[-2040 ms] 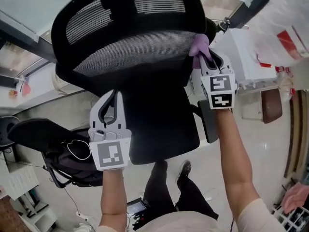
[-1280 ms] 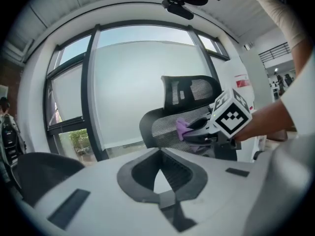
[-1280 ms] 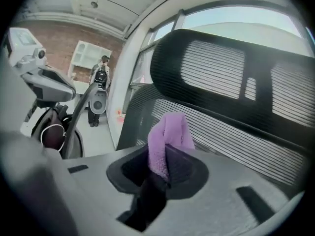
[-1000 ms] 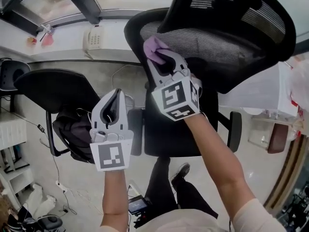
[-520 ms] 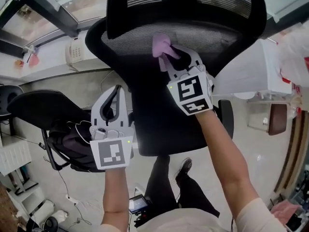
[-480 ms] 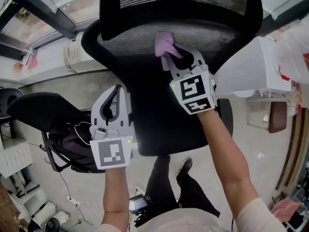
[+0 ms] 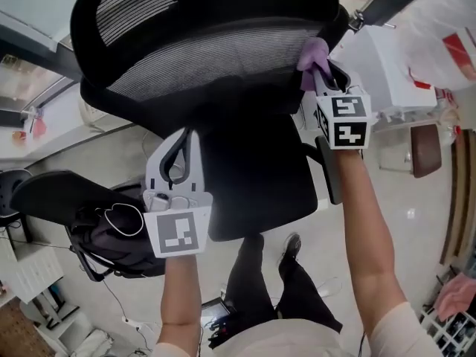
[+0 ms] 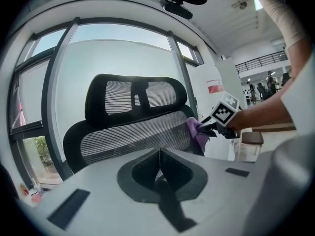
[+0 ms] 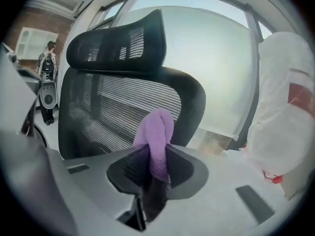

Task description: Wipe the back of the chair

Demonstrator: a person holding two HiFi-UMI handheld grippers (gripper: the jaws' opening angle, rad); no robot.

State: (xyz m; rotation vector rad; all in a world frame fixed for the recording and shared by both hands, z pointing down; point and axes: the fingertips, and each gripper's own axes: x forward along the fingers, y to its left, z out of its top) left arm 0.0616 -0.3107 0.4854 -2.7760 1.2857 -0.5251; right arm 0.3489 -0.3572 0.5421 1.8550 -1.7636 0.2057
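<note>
I have the right gripper [image 7: 321,80] clamped shut on a bunched purple cloth [image 7: 312,53]. In the right gripper view the wad [image 9: 156,141] fills the gap between the jaws and sticks out past them. The cloth sits at the right edge of the chair's mesh backrest [image 7: 216,65], seemingly touching the black frame there, below the headrest [image 7: 149,6].

My left gripper [image 7: 182,143] hangs nearer to me, left of the seat. Its jaws are together with nothing between them, and it is apart from the chair.

I judge the wipe is under way, not finished. The cloth is at one end of the mesh, and nothing on the fabric shows me which parts have been covered. The span out to the left rim is probably left, and perhaps the headrest.

The cloth's long axis runs along the jaws, its free end pointing away from me into the backrest. The backrest's own long axis lies left to right across my view.
</note>
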